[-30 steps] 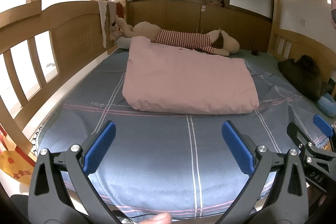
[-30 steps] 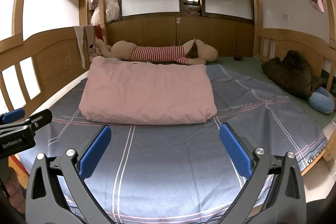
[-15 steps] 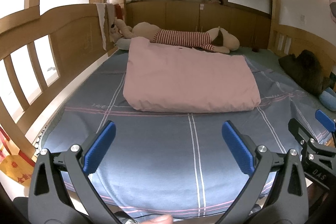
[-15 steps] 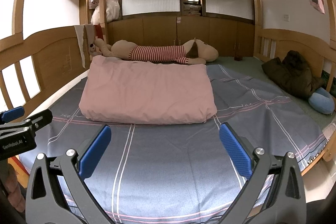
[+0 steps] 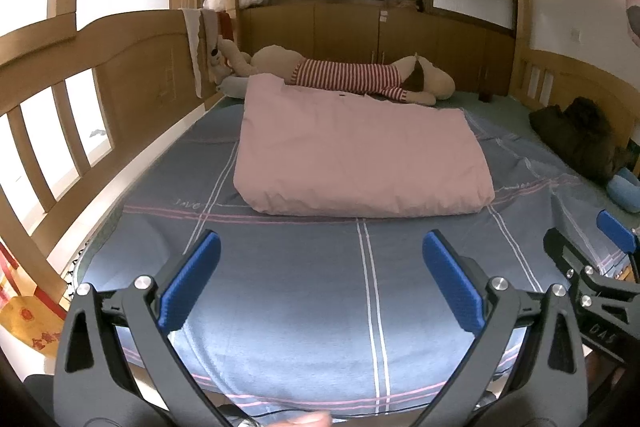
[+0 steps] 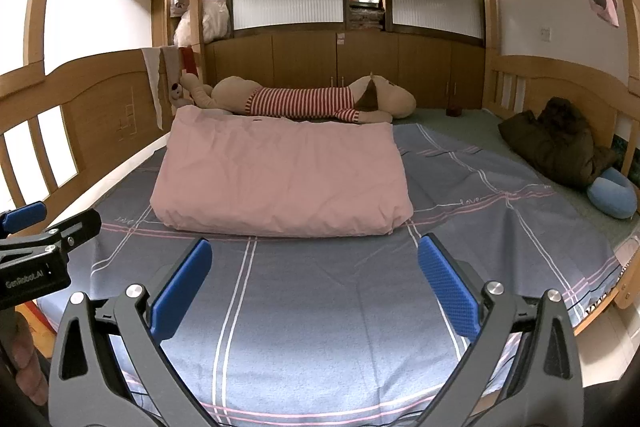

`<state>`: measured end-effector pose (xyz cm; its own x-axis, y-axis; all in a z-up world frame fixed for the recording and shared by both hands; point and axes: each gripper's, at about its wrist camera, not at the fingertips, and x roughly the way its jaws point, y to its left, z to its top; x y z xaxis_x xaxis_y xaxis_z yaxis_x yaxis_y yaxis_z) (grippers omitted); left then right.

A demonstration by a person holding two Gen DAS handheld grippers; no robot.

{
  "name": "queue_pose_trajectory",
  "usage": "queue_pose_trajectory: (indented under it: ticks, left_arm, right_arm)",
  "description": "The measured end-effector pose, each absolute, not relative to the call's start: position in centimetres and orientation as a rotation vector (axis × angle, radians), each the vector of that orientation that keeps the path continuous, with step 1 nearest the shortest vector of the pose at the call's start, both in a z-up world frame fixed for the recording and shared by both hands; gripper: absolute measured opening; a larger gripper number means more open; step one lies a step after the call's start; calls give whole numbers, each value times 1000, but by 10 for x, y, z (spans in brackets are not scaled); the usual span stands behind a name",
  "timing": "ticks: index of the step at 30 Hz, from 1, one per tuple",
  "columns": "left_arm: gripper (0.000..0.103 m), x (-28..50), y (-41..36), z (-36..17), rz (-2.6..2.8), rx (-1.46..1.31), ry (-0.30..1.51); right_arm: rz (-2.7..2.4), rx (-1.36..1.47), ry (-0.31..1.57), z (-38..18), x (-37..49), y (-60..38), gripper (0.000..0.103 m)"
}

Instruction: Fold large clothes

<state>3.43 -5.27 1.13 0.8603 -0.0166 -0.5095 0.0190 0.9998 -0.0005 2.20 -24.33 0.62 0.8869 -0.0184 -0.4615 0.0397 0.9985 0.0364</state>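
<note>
A home bedroom — wooden bunk bed (image 6: 100,95), plush dog (image 6: 312,101), folded quilt (image 6: 280,179).

— What do we see on the bed (image 6: 320,327)?
— A folded pink quilt (image 6: 280,179), a striped plush dog (image 6: 304,101), a dark jacket (image 6: 560,147) and a blue neck pillow (image 6: 612,197) on our grey-blue sheet (image 5: 320,291).

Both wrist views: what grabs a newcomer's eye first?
The pink quilt, folded into a thick rectangle, lies mid-bed on the blue-grey sheet. Behind it, a long stuffed dog in a red-striped shirt stretches along the wooden headboard wall, and a dark jacket is heaped at the right edge. In front, the left gripper and right gripper hover open, holding nothing.
</note>
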Motion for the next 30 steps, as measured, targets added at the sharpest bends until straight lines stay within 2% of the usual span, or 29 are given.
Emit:
queue_pose_trajectory:
  ticks: [30]
  left_arm:
    - [101, 30, -54, 10, -45, -27, 541]
  right_arm:
    - [-15, 40, 496, 5, 24, -241, 102]
